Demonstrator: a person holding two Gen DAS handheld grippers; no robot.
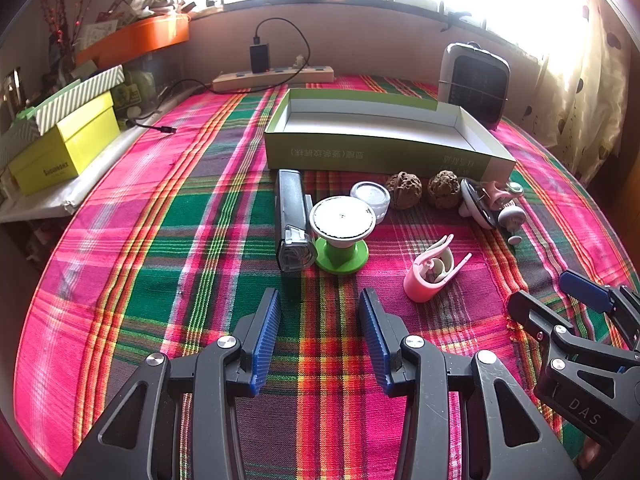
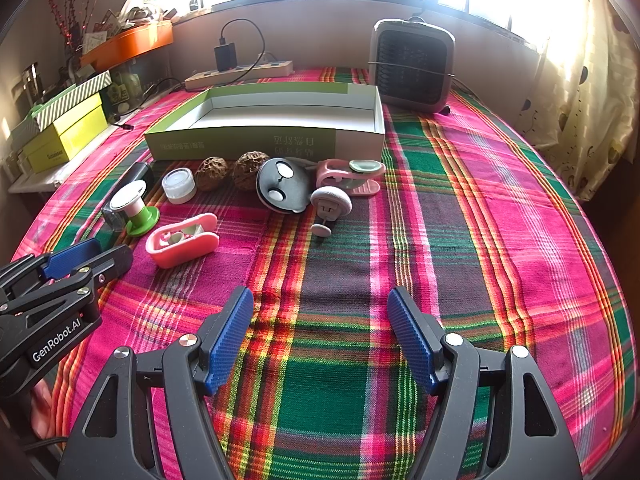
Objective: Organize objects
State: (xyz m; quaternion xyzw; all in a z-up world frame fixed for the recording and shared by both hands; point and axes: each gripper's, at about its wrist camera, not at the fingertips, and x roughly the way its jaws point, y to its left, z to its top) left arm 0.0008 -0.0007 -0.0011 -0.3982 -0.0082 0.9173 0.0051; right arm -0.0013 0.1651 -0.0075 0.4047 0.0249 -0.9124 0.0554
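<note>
An empty green and white box [image 1: 384, 152] [image 2: 264, 140] lies open on the plaid cloth. In front of it sit a black lamp-like block [image 1: 294, 220], a green spool with a white top [image 1: 342, 236] [image 2: 134, 206], a small white jar [image 1: 371, 198] [image 2: 179, 186], two walnuts [image 1: 404, 190] [image 2: 230, 172], a dark round panda-faced gadget [image 2: 282, 190], a pink clip [image 2: 352, 178] and a pink open case [image 1: 430, 270] [image 2: 182, 242]. My left gripper [image 1: 320, 304] hovers open just short of the spool. My right gripper [image 2: 320, 300] hangs open over bare cloth.
A grey fan heater [image 2: 412, 66] stands behind the box at the right. A power strip [image 1: 272, 76] with a charger lies along the back wall. Yellow and striped boxes [image 1: 64, 144] stack on a shelf at the left. A curtain [image 2: 592, 112] hangs at the right.
</note>
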